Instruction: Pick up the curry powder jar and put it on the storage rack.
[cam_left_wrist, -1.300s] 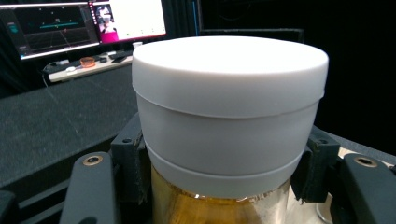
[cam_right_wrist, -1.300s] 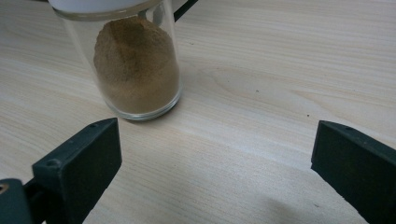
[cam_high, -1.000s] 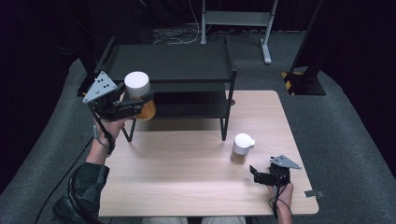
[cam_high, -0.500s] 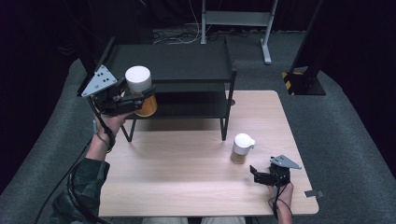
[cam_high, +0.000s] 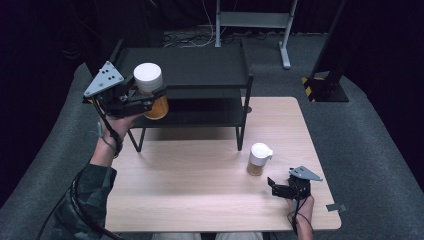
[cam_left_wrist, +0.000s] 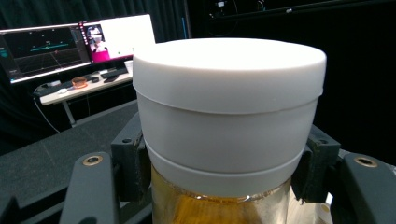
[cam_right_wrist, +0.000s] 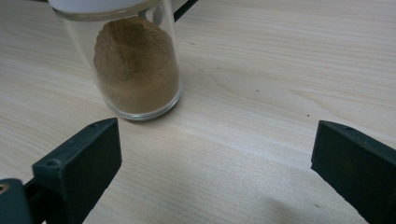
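Observation:
My left gripper (cam_high: 145, 102) is shut on a glass jar (cam_high: 148, 76) with a wide white lid and orange-yellow contents. It holds the jar in the air at the left end of the black two-level shelf (cam_high: 200, 65), about level with the top deck. In the left gripper view the jar (cam_left_wrist: 229, 116) stands upright and the pads (cam_left_wrist: 133, 158) press on it just under the lid. My right gripper (cam_high: 274, 187) rests open near the front right of the wooden table (cam_high: 200, 200). A smaller white-lidded jar of brown powder (cam_high: 259, 159) stands just ahead of it, untouched (cam_right_wrist: 135, 65).
The shelf stands on the back half of the table. A small grey tag (cam_high: 336, 207) lies at the table's front right corner. Behind the table are a metal stand (cam_high: 255, 20) and a yellow-and-black marked base (cam_high: 325, 87). Lit monitors (cam_left_wrist: 70, 46) stand far off.
The left gripper has carried the orange jar slightly upward beside the shelf. The right gripper and the brown powder jar have kept still.

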